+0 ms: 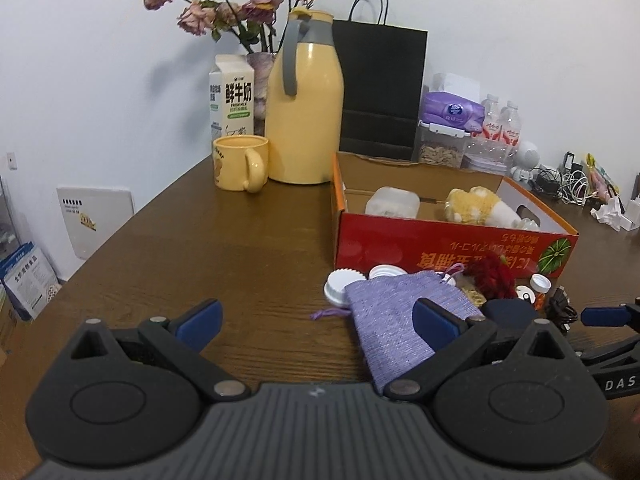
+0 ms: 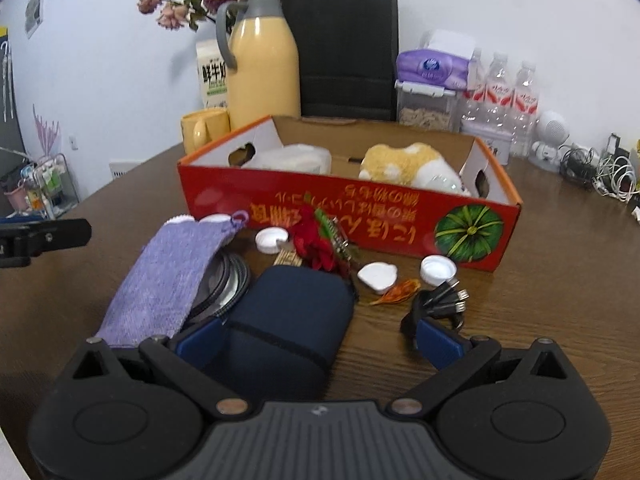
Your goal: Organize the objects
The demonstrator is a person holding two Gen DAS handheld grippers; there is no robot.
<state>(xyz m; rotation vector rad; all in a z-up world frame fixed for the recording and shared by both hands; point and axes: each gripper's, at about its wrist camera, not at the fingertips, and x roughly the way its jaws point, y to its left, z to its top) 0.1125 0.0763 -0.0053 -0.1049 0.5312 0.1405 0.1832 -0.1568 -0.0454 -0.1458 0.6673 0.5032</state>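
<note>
My left gripper (image 1: pixel 318 326) has its fingers spread wide and empty beside the purple pouch (image 1: pixel 394 320) on the table (image 1: pixel 240 248). My right gripper (image 2: pixel 320 338) is likewise released, with fingers flanking the navy case (image 2: pixel 288 316). The red box (image 2: pixel 352 220) holds a plush toy (image 2: pixel 404 164) and a container, while the pouch, case, caps and cable remain outside, so I judge the sorting barely begun.

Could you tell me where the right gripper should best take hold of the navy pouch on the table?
Probably across its near end, from the front. The navy pouch lies flat, and the right gripper has open jaws already straddling that end, clear of the purple bag.
</note>
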